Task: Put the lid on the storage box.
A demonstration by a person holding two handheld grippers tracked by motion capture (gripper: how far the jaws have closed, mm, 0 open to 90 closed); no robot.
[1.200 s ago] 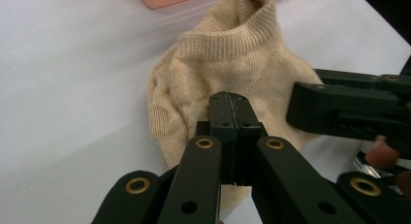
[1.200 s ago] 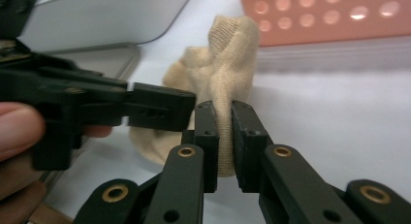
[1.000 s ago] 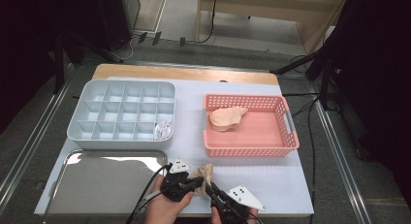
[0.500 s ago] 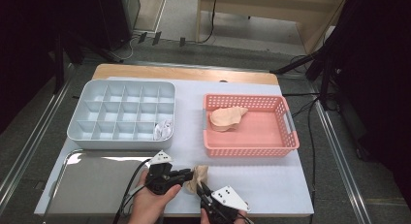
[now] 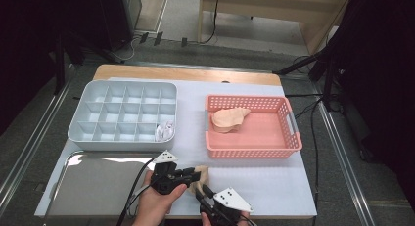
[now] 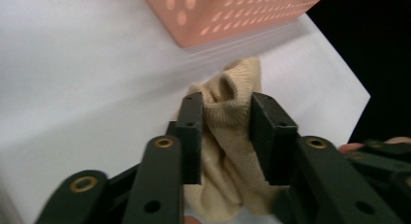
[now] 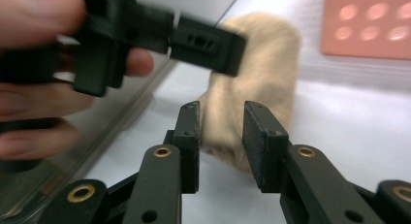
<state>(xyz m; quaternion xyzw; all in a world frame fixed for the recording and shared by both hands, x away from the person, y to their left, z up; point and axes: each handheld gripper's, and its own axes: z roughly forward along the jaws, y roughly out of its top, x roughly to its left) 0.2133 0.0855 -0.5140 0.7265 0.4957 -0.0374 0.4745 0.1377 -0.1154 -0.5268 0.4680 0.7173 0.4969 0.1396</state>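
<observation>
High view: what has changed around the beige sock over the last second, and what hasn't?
Both grippers drew back slightly toward the table's near edge with the beige sock between them. The left gripper keeps its jaws on it. The compartment tray and pink basket are unmoved.

pink basket [image 5: 254, 146], grey divided tray [image 5: 122, 138], metal tray [image 5: 93, 187]
</observation>
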